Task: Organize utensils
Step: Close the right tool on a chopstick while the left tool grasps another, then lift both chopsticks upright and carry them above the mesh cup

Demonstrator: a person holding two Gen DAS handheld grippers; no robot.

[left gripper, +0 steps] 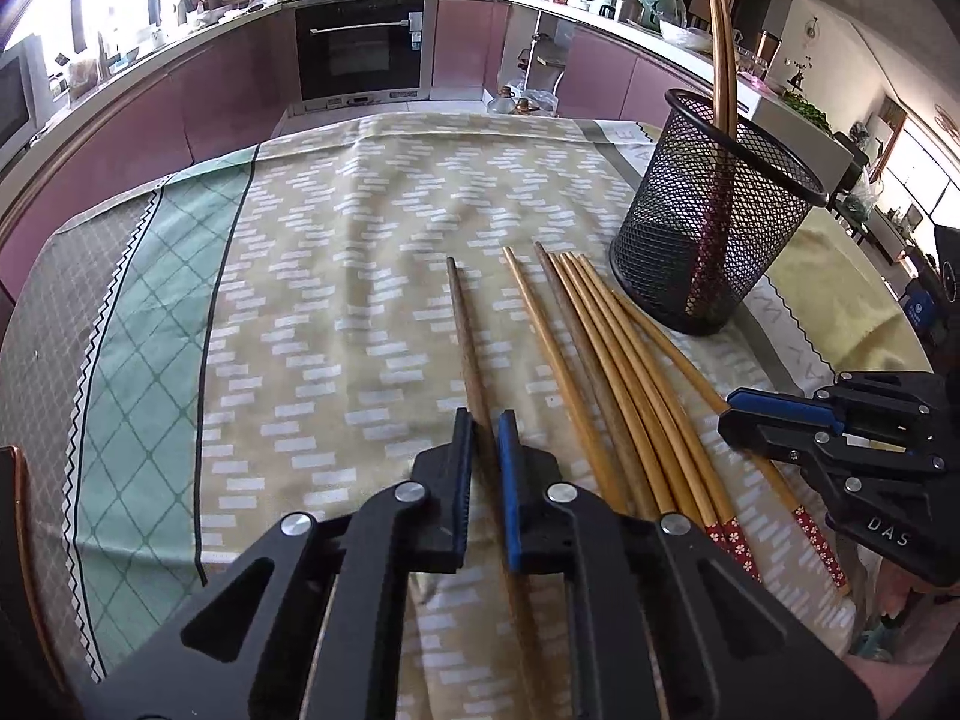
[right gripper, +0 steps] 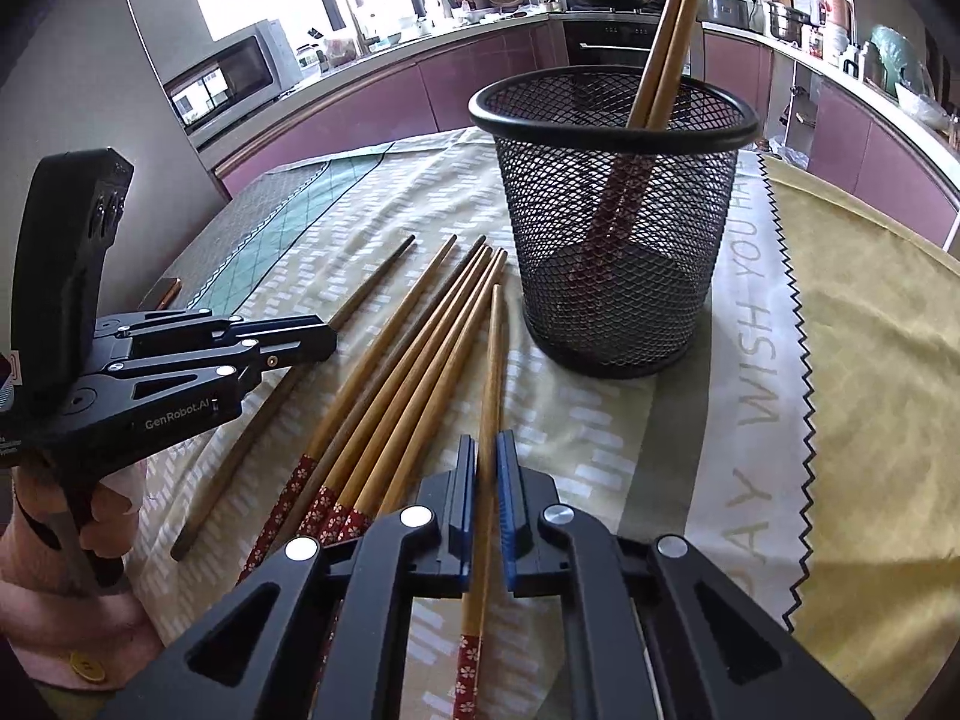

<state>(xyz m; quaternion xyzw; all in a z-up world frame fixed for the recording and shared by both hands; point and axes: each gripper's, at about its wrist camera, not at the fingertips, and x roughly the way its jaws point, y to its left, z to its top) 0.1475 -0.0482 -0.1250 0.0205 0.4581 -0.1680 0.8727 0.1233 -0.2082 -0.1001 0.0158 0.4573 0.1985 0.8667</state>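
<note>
**Both grippers clamped, one chopstick each**

Closest to us, the left hand-held gripper (left gripper: 485, 423) is closed on the dark chopstick (left gripper: 465, 330), which lies apart from the others on the cloth (left gripper: 360, 210). Its pads pinch the shaft part-way along, with the thin tip pointing away toward the far edge of the desk (right gripper: 870, 312). Likewise the right hand-held gripper (right gripper: 486, 450) is closed on a light chopstick (right gripper: 495, 360), the one nearest the basket (right gripper: 612, 216), held toward its red patterned end.

We judge the step in hand to be lifting these two and dropping them into the mesh basket, where a pair (right gripper: 666, 42) already leans against the rim. To do it well we should lift straight up first, so neither stick drags its neighbours in the bundle (right gripper: 414, 354) that lies between the two grips. Then we should tip each stick toward upright before bringing it over the rim, and take the right one first, as it is near the basket while the left stick is well apart from it. Entering on the side away from the leaning pair should avoid a clash. Release only once the lower end is well inside the mesh, or the stick may bounce out.

Some things stay uncertain. Each held stick's near end runs under its own gripper body, so we cannot see how much overhangs behind the pads. Whether either stick is off the cloth yet is hard to tell. How many sticks make up the bundle is unclear where they overlap, and the basket's floor is dim through the mesh.
</note>
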